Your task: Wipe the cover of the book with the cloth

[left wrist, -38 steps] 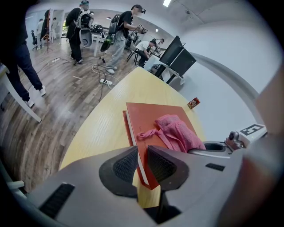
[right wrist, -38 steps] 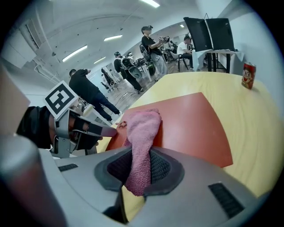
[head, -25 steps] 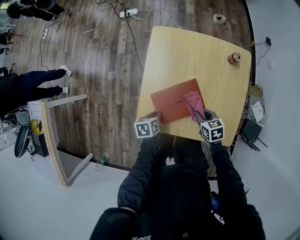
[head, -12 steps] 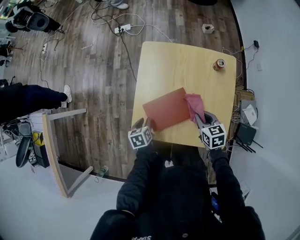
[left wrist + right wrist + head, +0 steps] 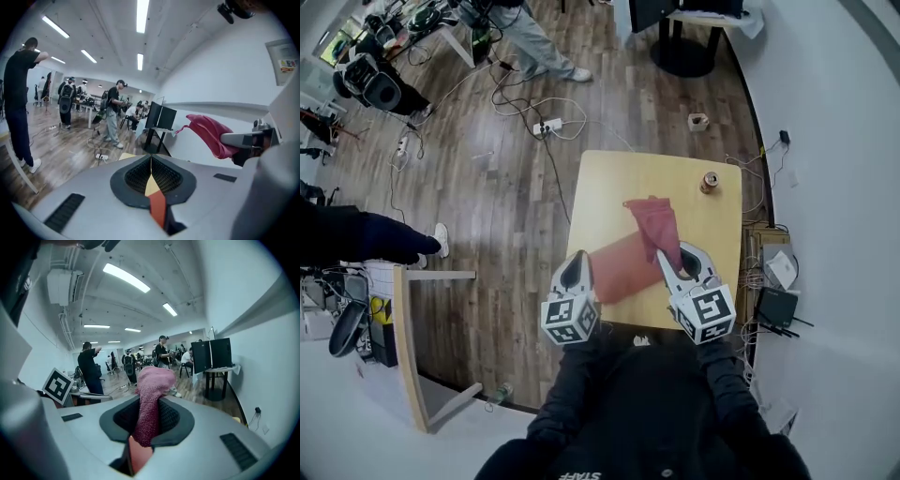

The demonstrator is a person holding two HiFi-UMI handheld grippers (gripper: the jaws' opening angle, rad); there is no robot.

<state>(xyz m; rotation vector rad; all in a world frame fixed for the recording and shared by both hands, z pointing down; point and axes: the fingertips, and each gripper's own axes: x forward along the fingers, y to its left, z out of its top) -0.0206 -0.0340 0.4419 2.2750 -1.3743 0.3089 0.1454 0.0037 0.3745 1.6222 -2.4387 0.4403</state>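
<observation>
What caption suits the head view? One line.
Right tool holds the pink cloth raised; left tool shut beside the red book.

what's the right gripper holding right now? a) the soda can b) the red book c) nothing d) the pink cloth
d: the right gripper view shows the right gripper clamped on the pink cloth, which sticks up from between its jaws.

**Bright, even room light, heavy fisheye bend**

Long white ceiling light strips (image 5: 142, 14) blaze overhead, nearly blown out. From the head view, pale glare washes the brown plank floor (image 5: 502, 141) and shadows are faint. Walls bow at the edges, and the gripper views' corners go black. The grey left gripper (image 5: 151, 164) blurs close-up; the knitted pink cloth (image 5: 149, 399) reads crisp.
</observation>
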